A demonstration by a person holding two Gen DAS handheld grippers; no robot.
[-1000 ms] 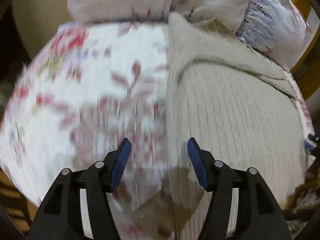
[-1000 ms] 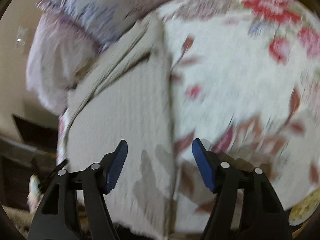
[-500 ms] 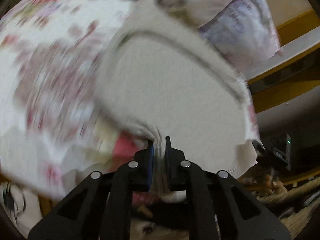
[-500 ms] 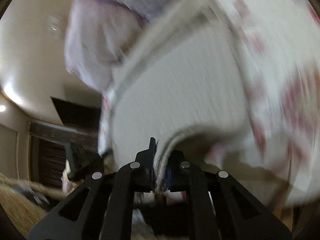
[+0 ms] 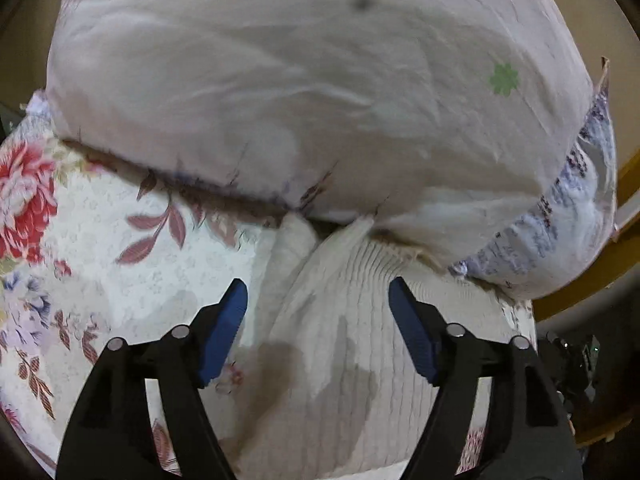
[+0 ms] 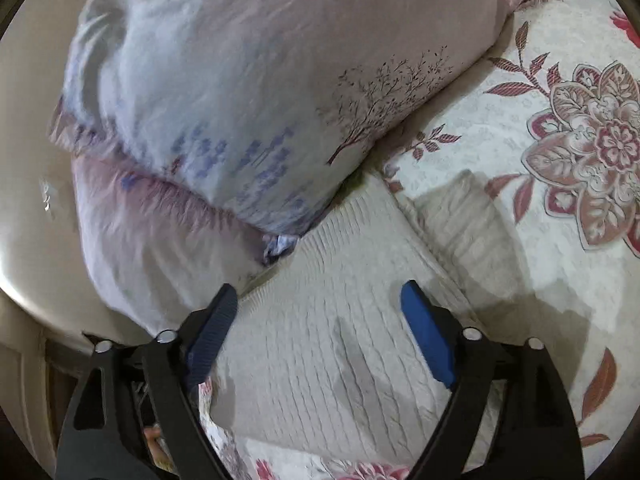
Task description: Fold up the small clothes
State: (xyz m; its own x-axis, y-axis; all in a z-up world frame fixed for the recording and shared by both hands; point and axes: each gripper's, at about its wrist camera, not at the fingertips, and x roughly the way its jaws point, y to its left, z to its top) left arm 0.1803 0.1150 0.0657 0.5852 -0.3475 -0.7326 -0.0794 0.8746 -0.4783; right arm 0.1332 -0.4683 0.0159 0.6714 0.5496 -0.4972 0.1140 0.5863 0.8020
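A cream ribbed knit garment (image 5: pixel 352 344) lies folded on the floral bedspread (image 5: pixel 80 256), its far end tucked against the pillows. My left gripper (image 5: pixel 318 300) is open and empty, just above the garment's left part. In the right wrist view the same garment (image 6: pixel 320 328) lies flat with a folded strip along its right side. My right gripper (image 6: pixel 318 308) is open and empty, hovering over the garment's near half.
A large pale pink pillow (image 5: pixel 300 92) and a lavender-print pillow (image 6: pixel 248 92) are stacked at the head of the bed, right behind the garment. A yellow wooden frame (image 5: pixel 624 184) shows at the right. The bed's edge (image 6: pixel 224 440) lies near the garment's left side.
Half a second ago both grippers were shut on the garment's edge and lifting it. Now both have let go and opened, and the garment lies folded toward the pillows.
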